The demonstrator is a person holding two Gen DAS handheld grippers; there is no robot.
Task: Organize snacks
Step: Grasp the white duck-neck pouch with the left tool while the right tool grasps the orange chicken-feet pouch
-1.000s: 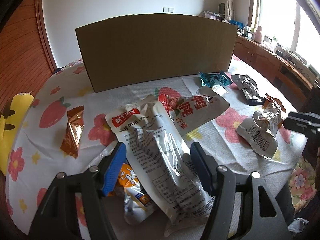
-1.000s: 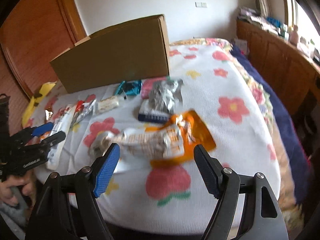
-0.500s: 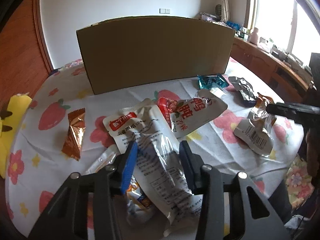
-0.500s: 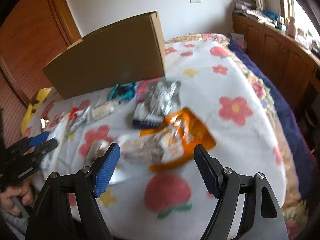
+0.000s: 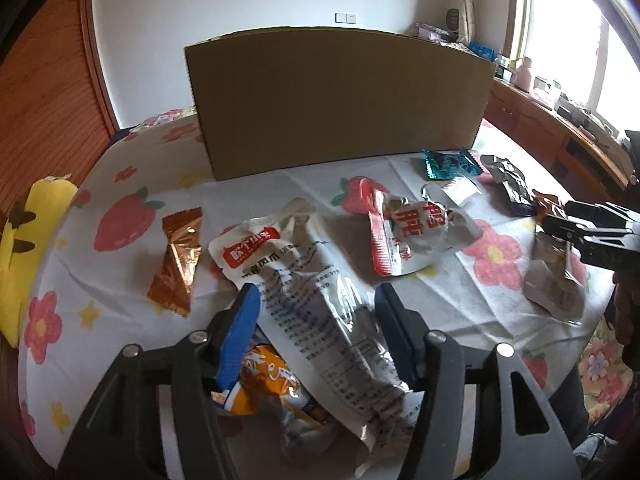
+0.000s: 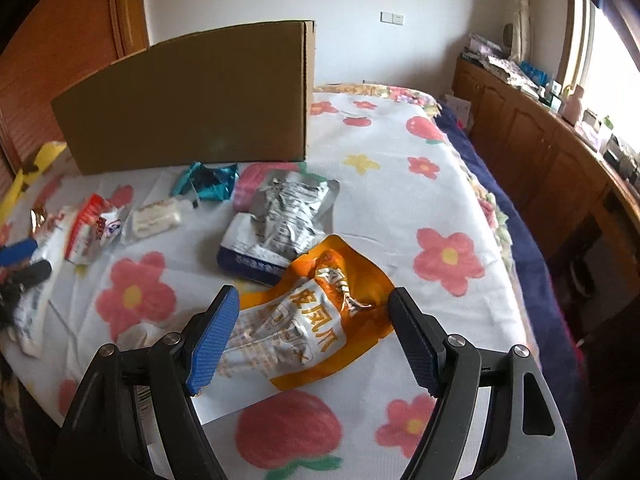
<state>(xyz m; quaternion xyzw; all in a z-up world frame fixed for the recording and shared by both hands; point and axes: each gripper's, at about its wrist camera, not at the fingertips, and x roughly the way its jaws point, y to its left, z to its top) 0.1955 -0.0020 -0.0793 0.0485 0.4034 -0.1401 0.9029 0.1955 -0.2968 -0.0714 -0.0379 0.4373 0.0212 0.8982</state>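
Note:
Snack packets lie scattered on a flowered bed cover in front of a tall cardboard box (image 5: pixel 336 100) (image 6: pixel 192 104). My left gripper (image 5: pixel 316 320) straddles a long white pouch (image 5: pixel 316 280) with red label and black print. Its jaws are opening and the pads stand just clear of the pouch's sides. An orange packet (image 5: pixel 264 380) lies partly under that pouch. My right gripper (image 6: pixel 314 320) is open and hovers low over an orange pouch (image 6: pixel 320 316), which lies between its fingers untouched. Behind it a silver pouch (image 6: pixel 288 208) rests on a blue-edged packet.
A copper foil packet (image 5: pixel 176 256), a red-and-white pouch (image 5: pixel 416 228) and a teal packet (image 5: pixel 448 164) lie around the middle of the bed. A yellow cushion (image 5: pixel 24 240) sits at the left edge. A wooden cabinet (image 6: pixel 560 152) runs along the right, past the bed's edge.
My left jaws closed in on the white pouch half a second ago and have spread apart again. My right gripper has shifted and rolled, so the orange pouch now lies squarely between its fingers.

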